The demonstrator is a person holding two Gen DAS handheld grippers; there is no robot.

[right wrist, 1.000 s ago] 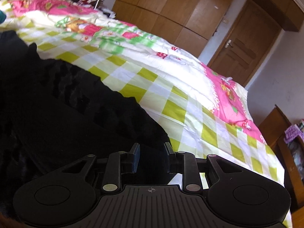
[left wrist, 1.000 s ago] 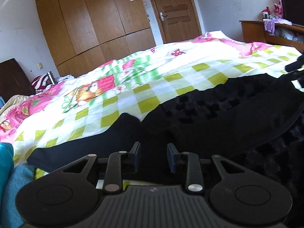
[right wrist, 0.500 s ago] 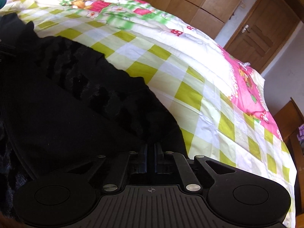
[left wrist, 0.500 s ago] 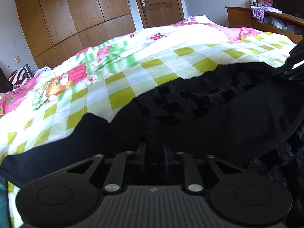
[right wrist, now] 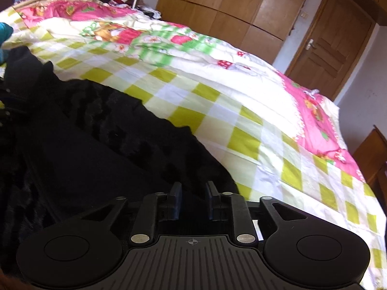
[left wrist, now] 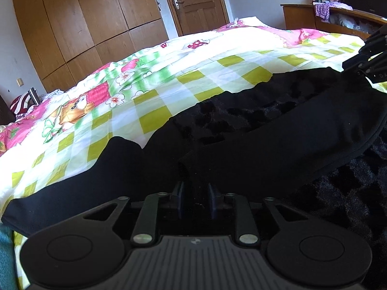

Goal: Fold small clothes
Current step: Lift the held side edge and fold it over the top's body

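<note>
— Left wrist view, was it? What were the fingers (left wrist: 179, 201) of the left gripper (left wrist: 194, 203) doing at the bottom centre of the frame?

— They were pinching a raised ridge of the black garment (left wrist: 278, 149). The cloth ran up out of the narrow gap between them, so I judged the hold was meant to lift that edge for a fold.

— And the right gripper (right wrist: 192, 200)?

— In its own view the fingers stood slightly apart at the bottom centre. Dark cloth filled the gap, but I couldn't tell whether they were clamping it or only resting on it. It sat at the garment's other end, which suggested both ends were to be carried over together.

— Where did the garment lie?

— On the bed's checked quilt (left wrist: 169, 72), across the lower half of both frames, and the quilt's upper part was bare.

— How did it look?

— It had two textures, a smooth matte band across the middle and a fuzzy, lumpy pile above and below it. It was rumpled, not yet flat, and a smooth flap trailed towards the lower left.
</note>
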